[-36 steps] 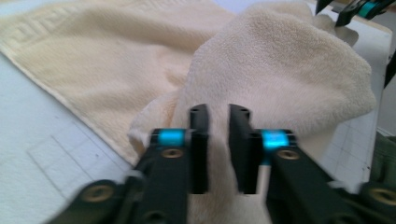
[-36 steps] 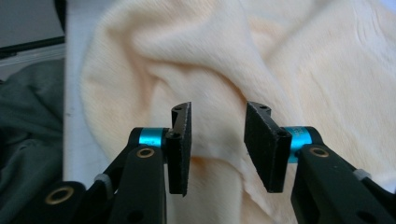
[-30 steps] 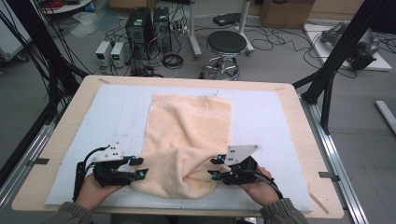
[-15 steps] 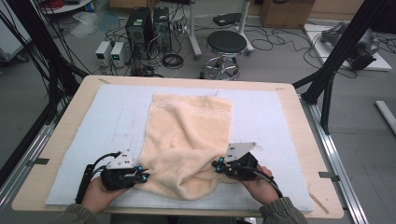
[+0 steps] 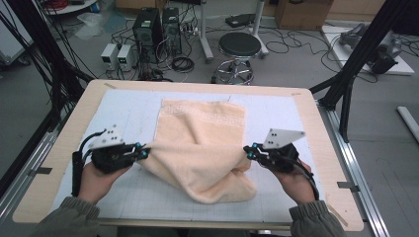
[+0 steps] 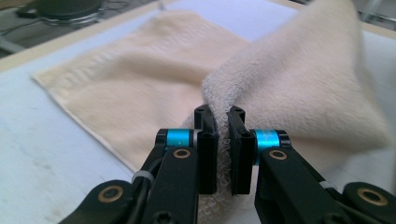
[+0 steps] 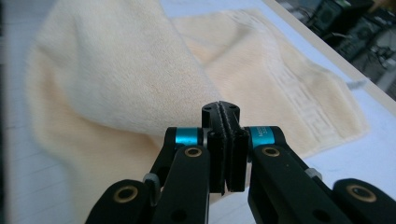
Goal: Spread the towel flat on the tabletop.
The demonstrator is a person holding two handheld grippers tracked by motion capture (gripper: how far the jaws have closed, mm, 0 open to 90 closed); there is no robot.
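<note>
Towel (image 5: 200, 148) sags on white mat (image 5: 123, 111); stool (image 5: 239, 47) beyond table (image 5: 64, 123).

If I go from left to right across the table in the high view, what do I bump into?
Left hand → left gripper → peach towel → right gripper → right hand.
</note>
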